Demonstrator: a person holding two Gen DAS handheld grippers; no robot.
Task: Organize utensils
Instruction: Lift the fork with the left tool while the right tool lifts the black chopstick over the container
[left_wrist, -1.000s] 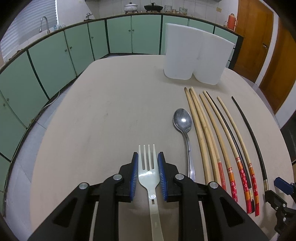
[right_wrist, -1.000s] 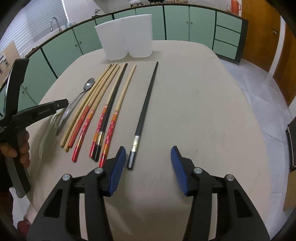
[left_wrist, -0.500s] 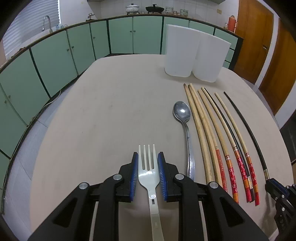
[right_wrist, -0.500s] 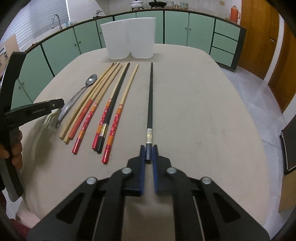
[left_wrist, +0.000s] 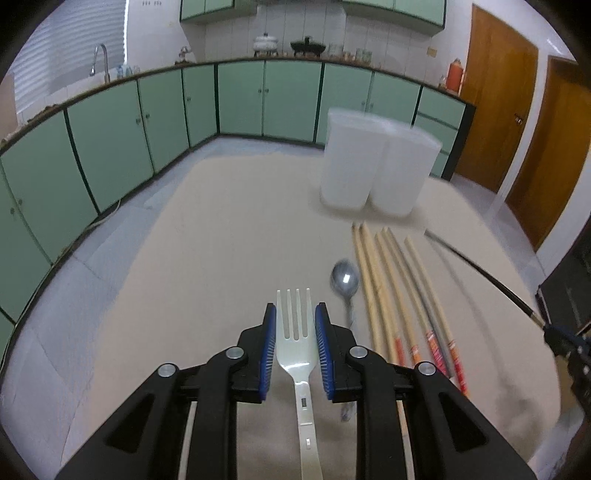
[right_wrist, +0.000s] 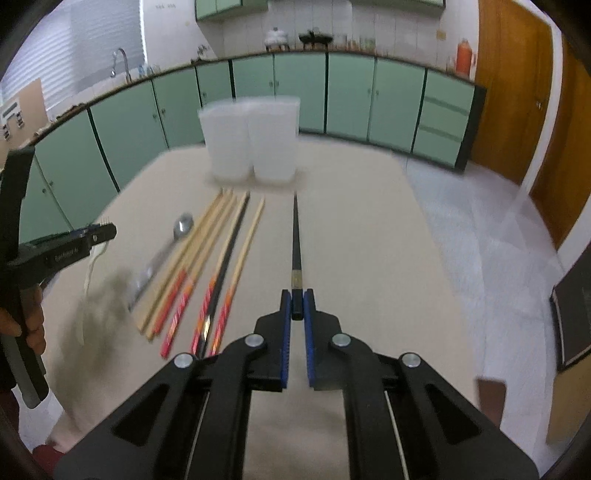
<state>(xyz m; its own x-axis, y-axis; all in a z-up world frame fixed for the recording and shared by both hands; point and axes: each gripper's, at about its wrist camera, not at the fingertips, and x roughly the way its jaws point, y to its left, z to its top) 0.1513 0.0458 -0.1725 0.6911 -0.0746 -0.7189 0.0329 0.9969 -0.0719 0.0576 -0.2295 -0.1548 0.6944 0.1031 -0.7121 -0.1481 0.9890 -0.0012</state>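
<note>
Fork (left_wrist: 293, 332) and black chopstick (right_wrist: 295, 236) both run straight out ahead of your clamped jaws — white holder (right_wrist: 251, 140) stands dead ahead, nearer your right gripper (right_wrist: 296, 314) than your left gripper (left_wrist: 294, 325).

Both cams ride on the handheld grippers and look forward along the fingers, tilted down at the beige table (left_wrist: 221, 258) from close range, with heavy fisheye curve at the edges. The left wrist view sits at the table's near-left side, facing the two white containers (left_wrist: 376, 166) and the green cabinets (left_wrist: 258, 99) behind them. The right wrist view sits further right, aimed at the same containers (right_wrist: 251, 140) and cabinets (right_wrist: 351, 96). Shared stuff: the row of chopsticks (left_wrist: 399, 284), which shows left of centre in the right view (right_wrist: 214, 258), plus the spoon (left_wrist: 345, 278). Each cam also catches the other gripper at its edge.
</note>
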